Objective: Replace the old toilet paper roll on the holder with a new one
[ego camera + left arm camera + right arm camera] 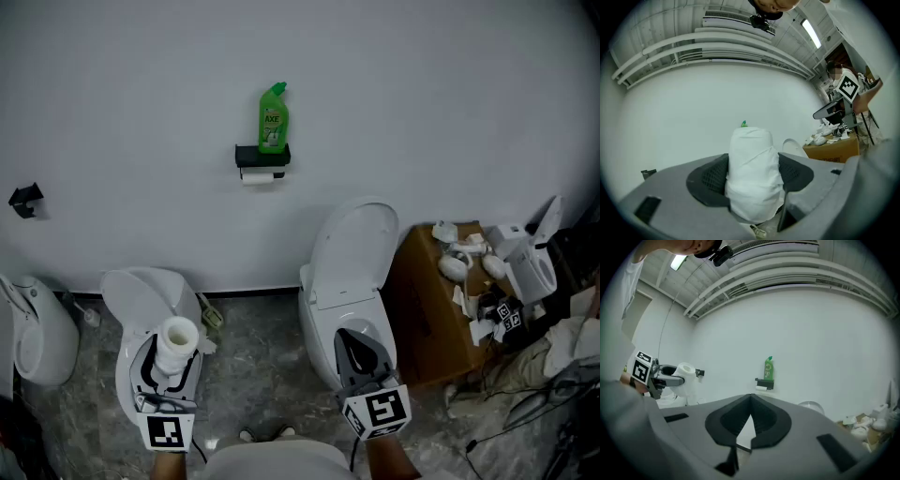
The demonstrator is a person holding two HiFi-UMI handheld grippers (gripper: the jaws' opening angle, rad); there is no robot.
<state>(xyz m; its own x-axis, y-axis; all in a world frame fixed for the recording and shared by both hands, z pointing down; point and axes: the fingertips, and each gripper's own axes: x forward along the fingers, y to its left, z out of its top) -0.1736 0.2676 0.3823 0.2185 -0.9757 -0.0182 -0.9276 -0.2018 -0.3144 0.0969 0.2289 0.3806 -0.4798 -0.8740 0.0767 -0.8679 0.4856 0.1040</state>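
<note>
A full white toilet paper roll [176, 343] stands upright between the jaws of my left gripper [171, 361], which is shut on it; in the left gripper view the roll [753, 172] fills the gap between the dark pads. High on the white wall a black holder [262, 157] carries a thin old roll [258, 175] underneath. My right gripper [360, 354] is shut with nothing in it, over the middle toilet. In the right gripper view its jaws meet at the tips [750, 398], the holder [765, 383] is far ahead, and the new roll [685, 373] shows at left.
A green cleaner bottle [273, 118] stands on the holder's shelf. Toilets stand along the wall: one at left [141, 302], one in the middle [354, 246]. A cardboard box [427, 309] with white fittings sits at right, with cables and clutter beyond. A small black bracket [25, 200] is on the wall at far left.
</note>
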